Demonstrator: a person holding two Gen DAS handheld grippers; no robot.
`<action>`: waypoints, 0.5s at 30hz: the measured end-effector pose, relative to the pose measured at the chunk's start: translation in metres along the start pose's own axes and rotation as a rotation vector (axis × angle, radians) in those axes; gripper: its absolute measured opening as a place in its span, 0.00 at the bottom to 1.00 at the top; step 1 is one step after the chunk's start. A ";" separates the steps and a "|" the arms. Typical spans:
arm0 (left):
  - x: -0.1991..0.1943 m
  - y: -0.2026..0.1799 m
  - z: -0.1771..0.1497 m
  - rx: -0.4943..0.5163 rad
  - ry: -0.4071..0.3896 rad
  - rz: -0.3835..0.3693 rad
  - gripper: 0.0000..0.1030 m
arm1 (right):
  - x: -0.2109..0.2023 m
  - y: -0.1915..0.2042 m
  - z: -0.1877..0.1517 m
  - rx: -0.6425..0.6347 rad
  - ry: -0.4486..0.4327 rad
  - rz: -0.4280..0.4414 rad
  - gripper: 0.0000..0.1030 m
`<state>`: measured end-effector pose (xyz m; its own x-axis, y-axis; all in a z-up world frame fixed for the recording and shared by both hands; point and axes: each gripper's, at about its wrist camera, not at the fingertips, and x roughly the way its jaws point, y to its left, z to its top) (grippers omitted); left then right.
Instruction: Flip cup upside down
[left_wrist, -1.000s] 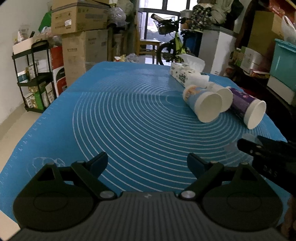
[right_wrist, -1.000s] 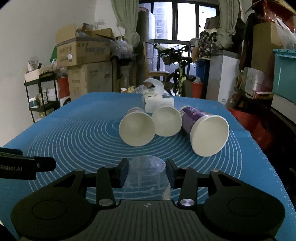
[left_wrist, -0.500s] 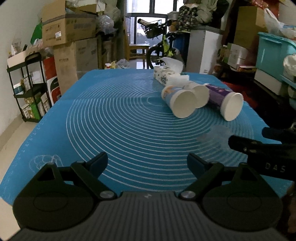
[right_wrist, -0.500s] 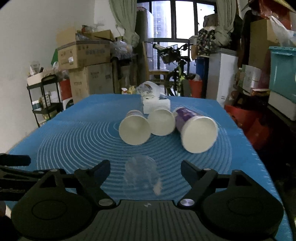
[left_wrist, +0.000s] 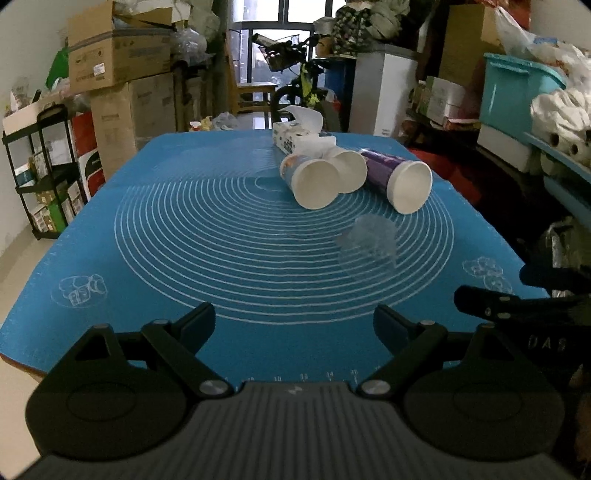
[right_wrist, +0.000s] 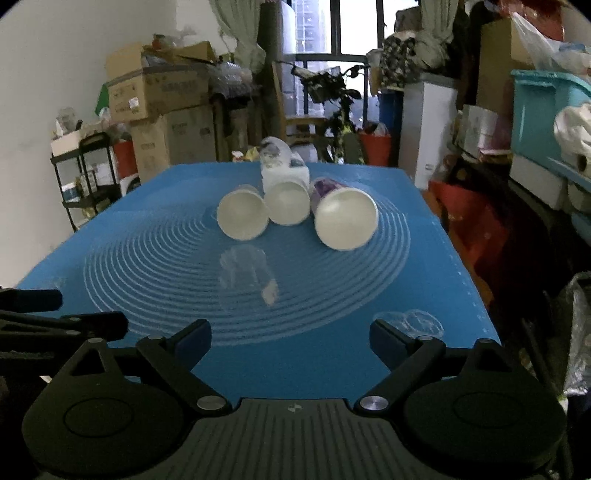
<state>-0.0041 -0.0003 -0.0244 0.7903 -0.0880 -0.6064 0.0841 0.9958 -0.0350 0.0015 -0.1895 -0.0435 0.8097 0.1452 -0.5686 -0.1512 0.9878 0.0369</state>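
A clear plastic cup stands upside down on the blue mat, alone and apart from both grippers; it also shows in the left wrist view. My right gripper is open and empty, back near the mat's front edge, well short of the cup. My left gripper is open and empty over the mat's front edge, left of the cup. The right gripper's side shows at the right of the left wrist view.
Three paper cups lie on their sides beyond the clear cup: a blue-printed one, a white one and a purple one. A tissue box stands behind them. Boxes, shelves and a bicycle surround the table.
My right gripper opened, let go of the clear cup and pulled back toward the front edge. The cup stays upside down on the mat. My left gripper also drew back.
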 end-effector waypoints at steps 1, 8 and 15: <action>0.000 -0.001 -0.001 0.003 0.000 0.002 0.89 | -0.001 -0.002 -0.002 0.003 0.000 -0.002 0.90; 0.002 -0.007 -0.010 0.026 0.020 0.003 0.89 | -0.004 -0.008 -0.007 0.006 -0.003 -0.008 0.90; 0.001 -0.011 -0.011 0.037 0.017 0.004 0.89 | -0.007 -0.006 -0.006 -0.010 -0.011 0.003 0.90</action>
<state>-0.0115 -0.0112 -0.0334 0.7801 -0.0836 -0.6201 0.1036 0.9946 -0.0038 -0.0067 -0.1966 -0.0452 0.8153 0.1485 -0.5597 -0.1590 0.9868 0.0303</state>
